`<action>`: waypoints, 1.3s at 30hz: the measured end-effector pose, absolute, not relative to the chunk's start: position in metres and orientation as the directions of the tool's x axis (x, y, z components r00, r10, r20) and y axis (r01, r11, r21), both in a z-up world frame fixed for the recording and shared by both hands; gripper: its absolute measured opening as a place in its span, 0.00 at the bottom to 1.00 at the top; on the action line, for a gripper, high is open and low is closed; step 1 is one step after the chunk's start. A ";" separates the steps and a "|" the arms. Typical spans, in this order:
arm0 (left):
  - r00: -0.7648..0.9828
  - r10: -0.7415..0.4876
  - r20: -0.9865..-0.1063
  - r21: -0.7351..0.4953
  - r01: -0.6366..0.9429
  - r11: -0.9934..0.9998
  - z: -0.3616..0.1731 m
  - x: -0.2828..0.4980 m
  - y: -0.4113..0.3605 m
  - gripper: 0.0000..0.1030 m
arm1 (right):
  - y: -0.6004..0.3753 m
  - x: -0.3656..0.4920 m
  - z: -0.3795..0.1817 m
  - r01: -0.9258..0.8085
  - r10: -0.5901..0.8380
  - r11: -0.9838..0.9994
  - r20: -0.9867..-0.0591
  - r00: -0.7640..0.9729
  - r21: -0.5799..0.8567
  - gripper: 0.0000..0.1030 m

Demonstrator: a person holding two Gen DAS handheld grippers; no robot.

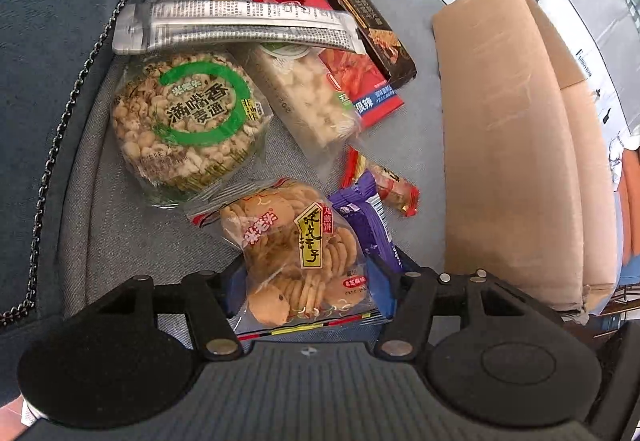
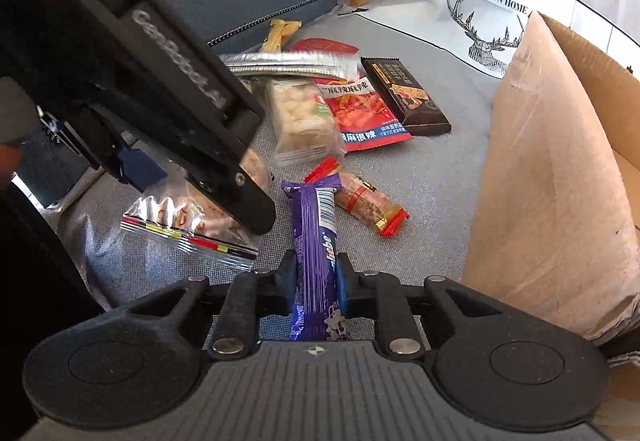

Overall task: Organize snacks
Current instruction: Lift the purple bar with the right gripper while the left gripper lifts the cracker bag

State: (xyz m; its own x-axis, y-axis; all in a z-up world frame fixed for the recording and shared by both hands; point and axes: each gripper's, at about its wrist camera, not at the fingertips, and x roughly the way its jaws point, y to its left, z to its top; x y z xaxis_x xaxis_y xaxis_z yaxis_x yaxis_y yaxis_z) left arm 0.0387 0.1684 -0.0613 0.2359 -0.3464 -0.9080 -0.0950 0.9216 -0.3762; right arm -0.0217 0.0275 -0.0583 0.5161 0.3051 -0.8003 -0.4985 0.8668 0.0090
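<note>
Left gripper [image 1: 306, 281] clamped a clear bag of round crackers [image 1: 298, 249]. Right gripper [image 2: 316, 281] pinched a purple foil-wrapped bar [image 2: 316, 241], which extended toward twelve o'clock between the pads.

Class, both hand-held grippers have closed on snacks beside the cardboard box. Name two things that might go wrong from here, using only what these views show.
1. The left hand-held gripper squeezes the cracker bag; the crackers could break.
2. The right hand-held gripper pinches the purple bar at one end, so the bar may pivot or slip when lifted.
3. The two grippers sit close together and might collide moving toward the box.

Both grippers [image 1: 306, 281] [image 2: 316, 283] clamped, angled down.
</note>
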 end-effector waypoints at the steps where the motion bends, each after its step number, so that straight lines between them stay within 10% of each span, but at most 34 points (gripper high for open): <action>1: 0.236 -0.344 -0.909 -0.374 -0.092 0.923 -0.061 0.038 0.168 0.64 | 0.027 -0.022 -0.058 -0.498 0.305 0.867 -0.798 0.519 0.008 0.19; 24: 0.521 -0.471 -0.712 -0.529 0.043 0.847 -0.019 -0.001 0.184 0.64 | -0.011 -0.040 -0.016 -0.331 0.257 0.943 -0.691 0.675 0.027 0.16; 39: 0.687 -0.452 -0.569 -0.488 0.161 0.858 0.009 -0.036 0.181 0.64 | -0.053 -0.070 0.047 -0.359 0.343 0.932 -0.433 0.834 0.048 0.16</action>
